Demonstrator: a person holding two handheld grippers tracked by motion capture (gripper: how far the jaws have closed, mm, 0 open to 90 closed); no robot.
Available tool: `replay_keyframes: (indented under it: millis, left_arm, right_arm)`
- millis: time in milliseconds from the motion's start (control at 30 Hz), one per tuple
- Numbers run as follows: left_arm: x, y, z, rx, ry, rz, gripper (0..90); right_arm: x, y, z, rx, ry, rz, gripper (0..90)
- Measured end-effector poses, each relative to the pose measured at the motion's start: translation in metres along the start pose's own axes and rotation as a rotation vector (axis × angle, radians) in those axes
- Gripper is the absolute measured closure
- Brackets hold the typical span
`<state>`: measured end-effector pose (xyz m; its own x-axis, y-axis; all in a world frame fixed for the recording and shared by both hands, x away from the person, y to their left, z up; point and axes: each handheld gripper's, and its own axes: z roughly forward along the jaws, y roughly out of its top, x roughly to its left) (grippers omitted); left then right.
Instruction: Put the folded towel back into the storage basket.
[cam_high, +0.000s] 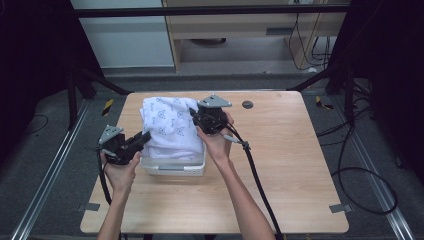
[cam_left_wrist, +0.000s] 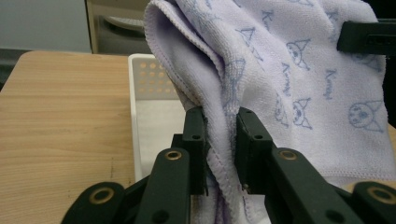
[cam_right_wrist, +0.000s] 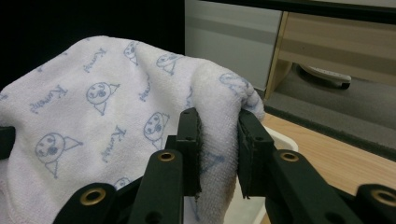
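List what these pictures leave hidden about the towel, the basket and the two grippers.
- Basket inside: in the high view the towel drapes over it, so any contents stay unseen.
- Basket far wall: left gripper view, behind the towel.
- Left gripper pads: the clamped towel fold covers them.
- Right gripper pads: likewise buried in its towel fold.
- Towel's lower edge: cut off by the bottom of both gripper views.

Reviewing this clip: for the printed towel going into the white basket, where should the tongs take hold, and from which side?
On its folded edges, one at each end, as here. The left tongs pinch the hemmed edge of the towel from the basket's near left; the right tongs pinch a bunched fold from its right. The cloth is limp, so two spread grips probably keep it from sagging.
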<state>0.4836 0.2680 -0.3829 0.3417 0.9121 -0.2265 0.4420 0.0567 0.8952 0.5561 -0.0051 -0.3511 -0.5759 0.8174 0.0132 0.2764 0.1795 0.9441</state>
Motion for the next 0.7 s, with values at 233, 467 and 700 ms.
replay_keyframes:
  millis: [233,467,700]
  left_arm:
    - [0.005,-0.005,0.010,0.031,0.019,0.000,75.1]
    - [0.006,-0.013,0.020,0.068,0.029,0.012,75.1]
    - [0.006,-0.018,0.026,0.092,0.049,0.026,75.1]
  right_arm:
    - [0.000,-0.009,0.013,0.029,-0.007,0.006,73.5]
    - [0.000,-0.016,0.019,0.056,-0.017,0.000,73.5]
    - [-0.003,-0.025,0.027,0.084,-0.016,0.010,73.5]
